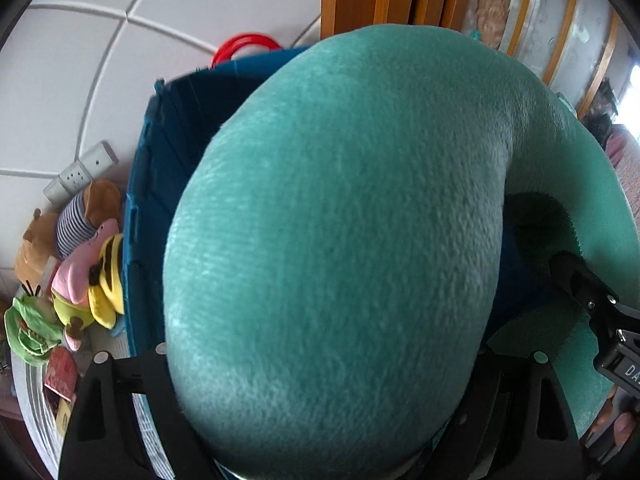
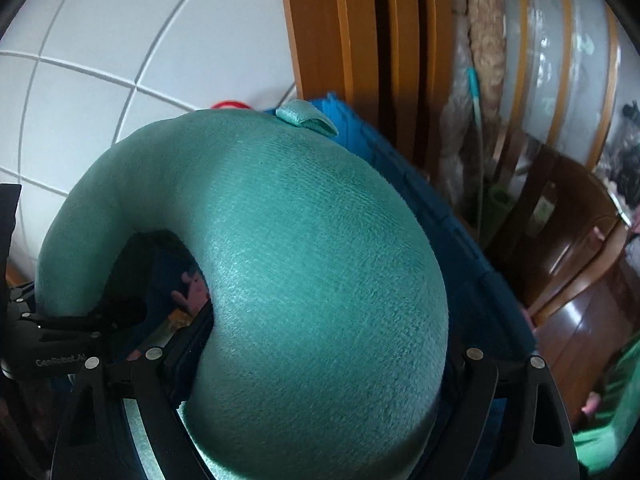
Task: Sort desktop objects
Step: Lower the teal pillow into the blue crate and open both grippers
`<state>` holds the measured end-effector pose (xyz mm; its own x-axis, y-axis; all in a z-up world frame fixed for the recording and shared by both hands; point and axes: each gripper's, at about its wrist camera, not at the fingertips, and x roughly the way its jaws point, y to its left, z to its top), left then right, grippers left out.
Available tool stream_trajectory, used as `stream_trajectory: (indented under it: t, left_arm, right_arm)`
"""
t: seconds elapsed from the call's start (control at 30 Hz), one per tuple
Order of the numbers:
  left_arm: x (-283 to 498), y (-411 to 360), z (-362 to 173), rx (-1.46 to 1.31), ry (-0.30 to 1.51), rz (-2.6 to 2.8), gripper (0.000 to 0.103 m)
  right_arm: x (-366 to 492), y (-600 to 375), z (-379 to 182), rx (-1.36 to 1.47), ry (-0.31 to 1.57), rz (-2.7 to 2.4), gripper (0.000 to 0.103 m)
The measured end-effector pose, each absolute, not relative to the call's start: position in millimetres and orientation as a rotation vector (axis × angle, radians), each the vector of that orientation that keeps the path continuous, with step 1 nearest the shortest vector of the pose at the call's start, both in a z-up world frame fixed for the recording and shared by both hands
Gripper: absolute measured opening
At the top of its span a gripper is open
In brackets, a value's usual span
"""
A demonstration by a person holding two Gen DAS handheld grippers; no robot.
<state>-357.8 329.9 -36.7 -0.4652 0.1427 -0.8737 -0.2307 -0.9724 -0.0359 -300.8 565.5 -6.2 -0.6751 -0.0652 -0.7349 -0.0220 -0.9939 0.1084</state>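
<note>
Neck pillow (image 1: 332,248) held over the blue bin (image 1: 168,120).

Left tongs (image 1: 320,420) and right tongs (image 2: 316,420) each pinch one arm of the U-shaped pillow, above the bin's opening. Judged light, plush, compressible; grip each arm end, where the stuffing is thick.

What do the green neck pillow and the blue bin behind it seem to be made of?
The neck pillow looks like short-pile plush over soft filling: fine ribbed nap with a sheen, bulging between both grippers' fingers. The blue bin seems rigid moulded plastic, judging by its ribbed walls and dull matte surface.
</note>
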Motion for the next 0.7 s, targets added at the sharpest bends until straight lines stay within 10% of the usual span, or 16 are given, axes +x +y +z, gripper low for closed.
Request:
stream_trajectory:
  t: [0.7]
  left_arm:
    - [-350.6,346.6,-33.3,-1.555,0.245,2.518,0.095]
  right_arm:
    - [-302.3,565.4,0.7,1.273,-0.188,-2.877,0.103]
